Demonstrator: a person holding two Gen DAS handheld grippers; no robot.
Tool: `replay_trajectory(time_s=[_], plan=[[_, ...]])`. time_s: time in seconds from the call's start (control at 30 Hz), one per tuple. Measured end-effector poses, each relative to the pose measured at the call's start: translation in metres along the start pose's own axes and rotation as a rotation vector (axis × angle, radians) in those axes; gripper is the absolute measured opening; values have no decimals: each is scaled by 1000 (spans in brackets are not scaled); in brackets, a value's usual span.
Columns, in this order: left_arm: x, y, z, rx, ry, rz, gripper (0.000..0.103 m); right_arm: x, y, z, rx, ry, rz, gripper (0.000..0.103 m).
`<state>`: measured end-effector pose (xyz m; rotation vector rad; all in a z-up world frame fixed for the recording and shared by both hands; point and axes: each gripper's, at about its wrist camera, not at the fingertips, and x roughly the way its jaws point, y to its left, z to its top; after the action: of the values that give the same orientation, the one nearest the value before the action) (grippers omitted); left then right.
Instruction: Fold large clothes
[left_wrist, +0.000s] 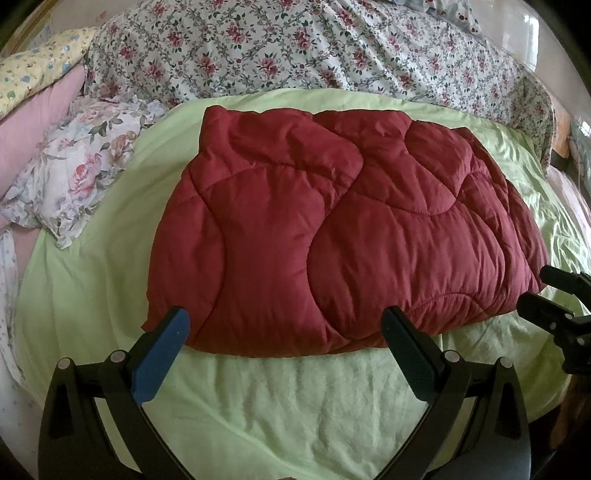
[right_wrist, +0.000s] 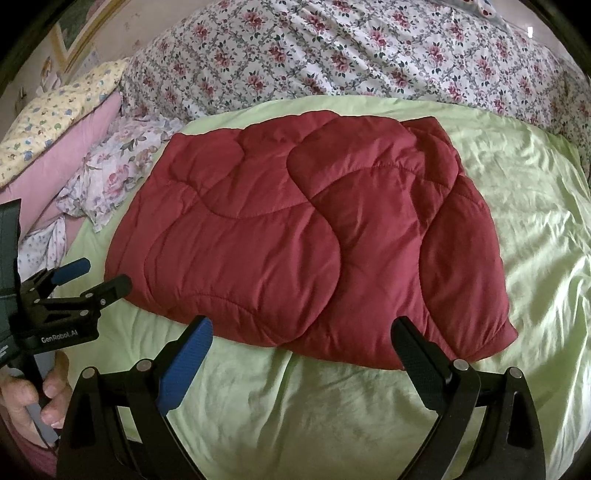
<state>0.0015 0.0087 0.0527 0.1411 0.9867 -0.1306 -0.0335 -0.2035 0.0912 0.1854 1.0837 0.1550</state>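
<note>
A dark red quilted blanket (left_wrist: 332, 229) is lying already folded into a thick pad in the middle of a pale green sheet (left_wrist: 295, 398) on a bed, with a flowered cover (left_wrist: 295, 48) bunched behind it and pillows (left_wrist: 70, 170) lying off to its left. The left gripper (left_wrist: 284, 328) is hovering just at the blanket's near edge with its jaws spread wide and nothing between them; the right gripper (right_wrist: 303, 339) is doing the same at the near right stretch, also wide and empty, and a hand (right_wrist: 33, 402) is showing on the left tool's handle. The blanket is looking puffy and soft, probably light for its bulk but springy, so the layers are likely to be pushing back and sliding over each other, as the fabric has a slight sheen. It seems best to be taking hold at the two near corners, pinching through all the stacked layers at the stitched border, where the padding is thinner and the grip less likely to be slipping.
</note>
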Motion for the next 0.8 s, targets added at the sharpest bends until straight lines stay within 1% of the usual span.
replay_trajectory(time_s=[0.3, 0.43, 0.8], plan=[[1, 1, 1, 4, -4, 5, 103, 0, -1, 0, -2, -4, 0, 98], [0, 0, 3, 13, -18, 18, 103, -1, -1, 1, 0, -6, -1, 98], [-2, -3, 4, 26, -36, 21, 103, -2, -4, 3, 4, -10, -3, 98]])
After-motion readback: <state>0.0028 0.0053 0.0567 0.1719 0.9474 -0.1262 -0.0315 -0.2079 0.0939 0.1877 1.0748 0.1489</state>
